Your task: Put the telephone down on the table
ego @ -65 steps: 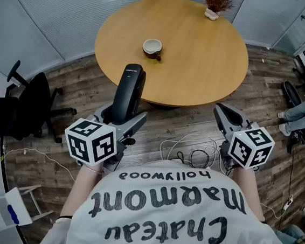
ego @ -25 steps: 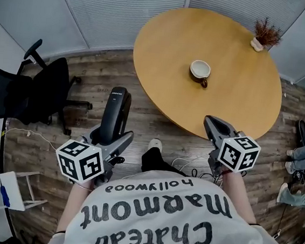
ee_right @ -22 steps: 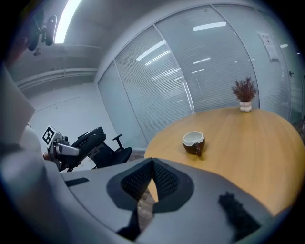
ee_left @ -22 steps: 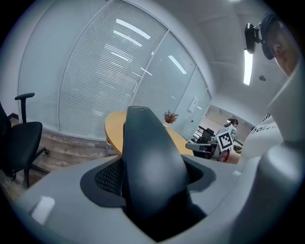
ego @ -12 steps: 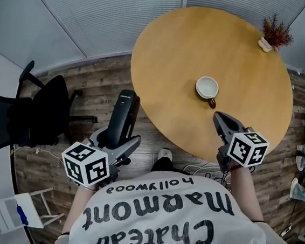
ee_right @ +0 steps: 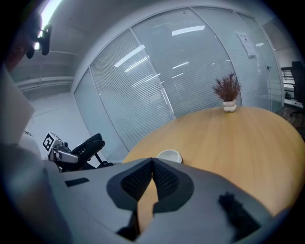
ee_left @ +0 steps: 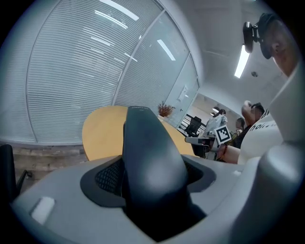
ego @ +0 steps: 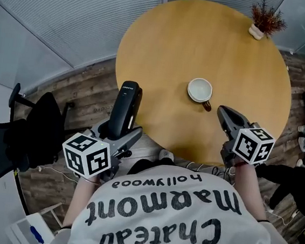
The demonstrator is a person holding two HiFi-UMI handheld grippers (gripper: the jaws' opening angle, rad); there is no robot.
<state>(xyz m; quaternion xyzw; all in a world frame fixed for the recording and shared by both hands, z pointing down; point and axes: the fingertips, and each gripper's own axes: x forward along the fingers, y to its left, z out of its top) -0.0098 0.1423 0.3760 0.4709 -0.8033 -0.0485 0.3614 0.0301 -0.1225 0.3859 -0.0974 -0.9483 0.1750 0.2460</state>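
A black telephone handset point(ego: 125, 109) sticks up out of my left gripper point(ego: 120, 134), whose jaws are shut on its lower end; its upper end reaches the left edge of the round wooden table point(ego: 235, 57). In the left gripper view the handset point(ee_left: 147, 162) fills the space between the jaws. My right gripper point(ego: 227, 117) hovers over the table's near edge, right of a white cup point(ego: 200, 91), its jaws shut with nothing in them. From the right gripper view the pads point(ee_right: 143, 180) meet, with the cup point(ee_right: 169, 156) just beyond.
A small potted plant point(ego: 263, 20) stands at the table's far right edge. A black office chair point(ego: 15, 142) is on the floor at the left. Cables point(ego: 191, 165) lie on the wooden floor under the near table edge. Glass walls with blinds close the room behind.
Both grippers have come nearer the table: the right one now hangs over its near edge beside the cup, and the handset's top now reaches the left edge. The grip on the handset is unchanged.
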